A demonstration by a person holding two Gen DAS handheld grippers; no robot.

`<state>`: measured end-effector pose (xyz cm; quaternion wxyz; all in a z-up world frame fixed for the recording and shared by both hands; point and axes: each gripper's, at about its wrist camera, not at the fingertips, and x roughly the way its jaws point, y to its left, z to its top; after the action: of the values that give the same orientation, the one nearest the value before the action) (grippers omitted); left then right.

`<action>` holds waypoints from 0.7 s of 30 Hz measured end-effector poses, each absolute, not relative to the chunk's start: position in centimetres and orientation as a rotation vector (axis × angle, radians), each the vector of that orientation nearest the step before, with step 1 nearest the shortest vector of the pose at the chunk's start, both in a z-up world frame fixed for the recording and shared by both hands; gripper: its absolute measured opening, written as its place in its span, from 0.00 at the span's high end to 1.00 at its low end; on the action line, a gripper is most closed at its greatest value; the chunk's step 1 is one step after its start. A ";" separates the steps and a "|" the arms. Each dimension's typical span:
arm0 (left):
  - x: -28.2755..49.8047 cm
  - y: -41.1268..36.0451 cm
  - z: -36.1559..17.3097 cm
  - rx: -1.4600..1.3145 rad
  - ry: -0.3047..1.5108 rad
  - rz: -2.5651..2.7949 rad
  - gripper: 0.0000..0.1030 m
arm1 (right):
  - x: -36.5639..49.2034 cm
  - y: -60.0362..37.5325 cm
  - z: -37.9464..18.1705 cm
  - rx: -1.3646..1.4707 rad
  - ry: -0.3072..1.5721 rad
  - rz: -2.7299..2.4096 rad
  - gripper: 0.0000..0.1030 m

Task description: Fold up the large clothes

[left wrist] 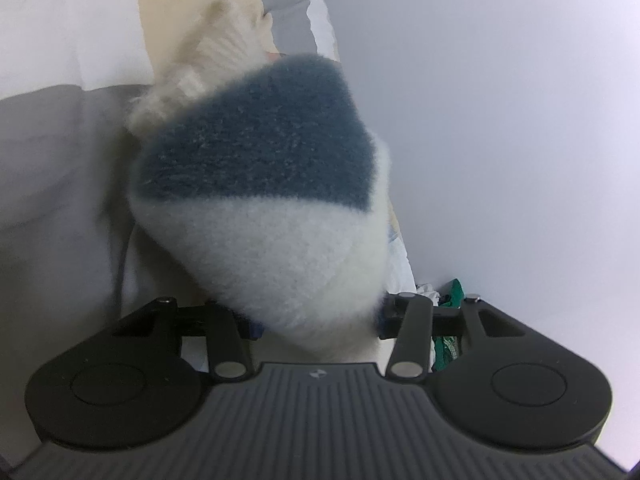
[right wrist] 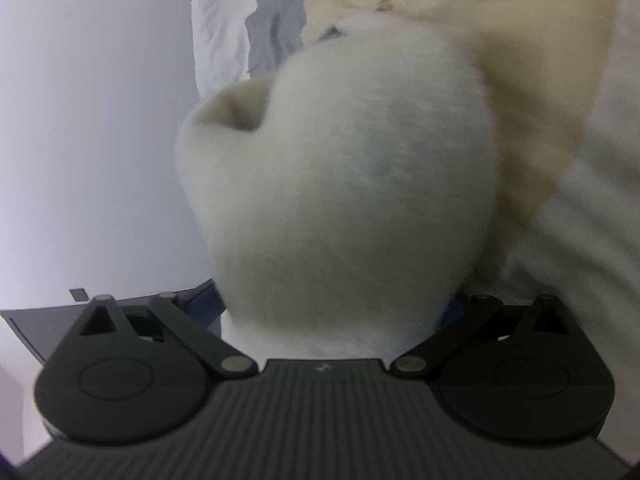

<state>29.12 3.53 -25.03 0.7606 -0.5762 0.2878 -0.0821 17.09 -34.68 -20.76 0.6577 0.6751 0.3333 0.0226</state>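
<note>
A fluffy white garment with a dark blue band (left wrist: 260, 168) bulges up right in front of my left gripper (left wrist: 316, 320), which is shut on its white part; the fingertips are buried in the pile. The same fluffy white garment (right wrist: 340, 184) fills the right wrist view and my right gripper (right wrist: 336, 320) is shut on it, fingertips hidden under the fabric. Both grippers hold the garment lifted, and it hangs away from the cameras. A ribbed cream cuff or hem (left wrist: 216, 52) shows beyond the blue band.
A person in a beige top (right wrist: 520, 40) stands close behind the garment. A grey cloth surface (left wrist: 52, 184) lies at the left. A pale wall (left wrist: 500, 120) is at the right. Green and white items (left wrist: 448, 300) lie low right. A dark panel (right wrist: 36, 320) sits low left.
</note>
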 end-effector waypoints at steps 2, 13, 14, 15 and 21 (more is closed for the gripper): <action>29.1 3.6 -25.2 -1.257 0.630 -0.177 0.48 | 18.2 -34.3 -20.4 1.484 0.768 0.056 0.00; 26.2 4.5 -22.9 -1.236 0.578 -0.233 0.50 | 19.2 -35.0 -15.9 1.174 0.673 0.164 0.48; 26.2 4.6 -23.1 -1.263 0.577 -0.263 0.50 | 19.0 -35.0 -15.2 1.153 0.657 0.174 0.48; 26.0 4.9 -23.2 -1.282 0.580 -0.286 0.50 | 18.6 -35.1 -14.3 1.132 0.640 0.181 0.48; 25.5 2.5 -21.3 -1.294 0.585 -0.402 0.50 | 17.9 -37.4 -9.6 1.091 0.563 0.233 0.48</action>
<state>25.52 2.49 -21.35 0.7398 -0.5899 0.2668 -0.1834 17.90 -37.40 -9.61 0.8111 0.5108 0.2635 0.1090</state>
